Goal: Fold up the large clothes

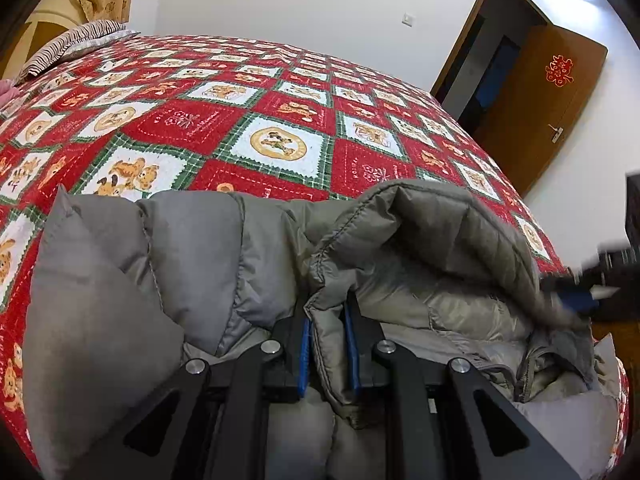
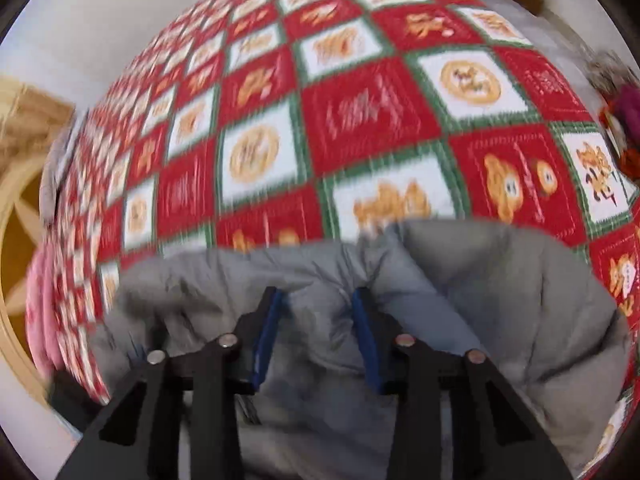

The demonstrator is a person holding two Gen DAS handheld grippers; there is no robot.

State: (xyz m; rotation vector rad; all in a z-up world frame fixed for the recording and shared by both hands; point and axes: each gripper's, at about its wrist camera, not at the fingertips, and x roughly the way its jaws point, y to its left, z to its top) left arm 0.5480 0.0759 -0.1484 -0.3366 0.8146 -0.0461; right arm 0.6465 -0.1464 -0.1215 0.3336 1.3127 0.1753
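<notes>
Clamped between the left gripper's (image 1: 328, 344) blue pads, a folded edge of the grey down jacket (image 1: 180, 248) lies on the checked bedspread (image 1: 240, 132). Right gripper (image 2: 316, 336) hovers parted, empty. Slick padding could slide free if tugged sideways.

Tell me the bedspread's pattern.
Red-and-white checks with green plaid borders and orange bear motifs on the bedspread; clearest in left wrist view.

Both wrist views: close, downward, jacket (image 1: 192, 248).
</notes>
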